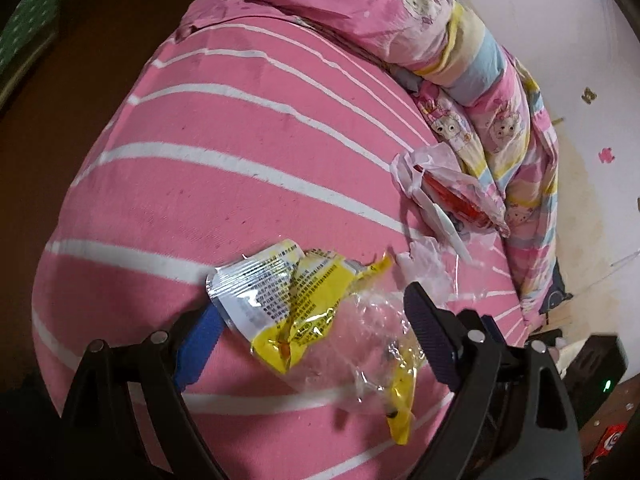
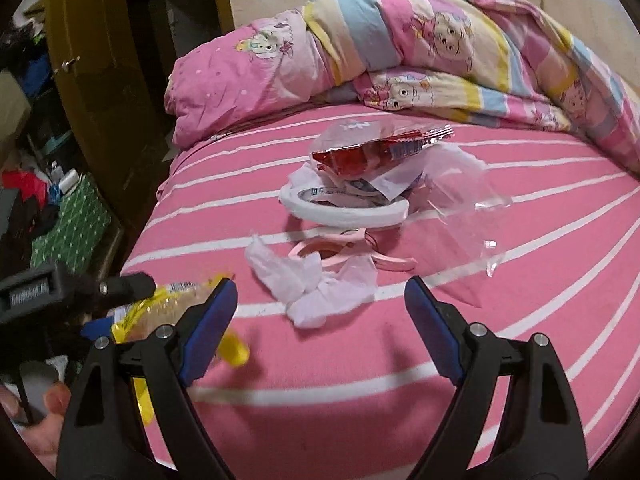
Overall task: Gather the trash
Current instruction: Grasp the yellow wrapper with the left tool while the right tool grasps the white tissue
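A yellow and silver snack wrapper point(image 1: 280, 296) with clear film point(image 1: 376, 332) lies on the pink striped bed between the fingers of my left gripper point(image 1: 312, 320), which is open around it. My right gripper point(image 2: 320, 308) is open and empty above the sheet. Just ahead of it lies crumpled white tissue point(image 2: 316, 284). Further on are a red wrapper point(image 2: 368, 156) in a clear bag, a white tape roll point(image 2: 340, 208), a pink ring point(image 2: 340, 252) and clear plastic film point(image 2: 472, 232). The left gripper and yellow wrapper point(image 2: 168, 300) show at the right view's left edge.
A folded cartoon quilt point(image 2: 460, 48) and pink pillow point(image 2: 240, 80) lie at the bed's far side by the wall. The bed edge drops at the left to a cluttered floor with a green patterned box point(image 2: 76, 224) and a dark wooden cabinet point(image 2: 96, 60).
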`<state>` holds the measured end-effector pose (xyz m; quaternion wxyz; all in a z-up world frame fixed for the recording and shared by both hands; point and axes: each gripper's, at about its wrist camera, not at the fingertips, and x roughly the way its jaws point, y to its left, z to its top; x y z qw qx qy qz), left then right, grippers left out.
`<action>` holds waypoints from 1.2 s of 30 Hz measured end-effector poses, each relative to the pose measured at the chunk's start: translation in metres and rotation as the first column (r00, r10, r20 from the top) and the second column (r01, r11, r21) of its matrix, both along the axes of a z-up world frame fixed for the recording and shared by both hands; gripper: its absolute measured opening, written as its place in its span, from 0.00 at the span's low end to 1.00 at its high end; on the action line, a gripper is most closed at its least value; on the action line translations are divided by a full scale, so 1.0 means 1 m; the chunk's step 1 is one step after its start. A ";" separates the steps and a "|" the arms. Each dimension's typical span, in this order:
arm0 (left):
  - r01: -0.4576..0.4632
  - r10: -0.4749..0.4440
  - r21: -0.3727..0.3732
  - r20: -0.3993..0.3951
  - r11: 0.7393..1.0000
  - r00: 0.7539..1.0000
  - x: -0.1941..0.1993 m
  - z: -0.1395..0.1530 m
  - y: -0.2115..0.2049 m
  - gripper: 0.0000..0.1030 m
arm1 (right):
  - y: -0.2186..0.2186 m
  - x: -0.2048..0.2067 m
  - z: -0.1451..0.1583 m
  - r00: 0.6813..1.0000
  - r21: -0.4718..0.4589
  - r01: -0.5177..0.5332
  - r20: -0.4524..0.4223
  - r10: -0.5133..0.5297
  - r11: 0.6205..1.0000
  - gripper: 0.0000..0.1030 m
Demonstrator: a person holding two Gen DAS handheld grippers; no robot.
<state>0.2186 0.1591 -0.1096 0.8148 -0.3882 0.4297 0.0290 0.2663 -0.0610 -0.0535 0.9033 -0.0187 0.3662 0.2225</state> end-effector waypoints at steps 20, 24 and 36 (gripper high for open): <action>0.063 -0.064 -0.009 -0.025 0.998 0.998 0.017 -0.005 -0.023 0.37 | 0.016 0.037 -0.028 0.994 -0.006 0.018 -0.103 -0.018 1.000 0.39; 0.064 -0.064 -0.008 -0.015 0.998 0.998 0.017 -0.004 -0.024 0.33 | 0.018 0.036 -0.030 0.993 -0.011 0.004 -0.121 -0.006 1.000 0.16; 0.057 -0.056 -0.027 0.022 0.998 0.998 0.014 0.003 -0.029 0.24 | 0.018 0.025 -0.016 0.994 0.003 -0.031 -0.103 0.031 1.000 0.03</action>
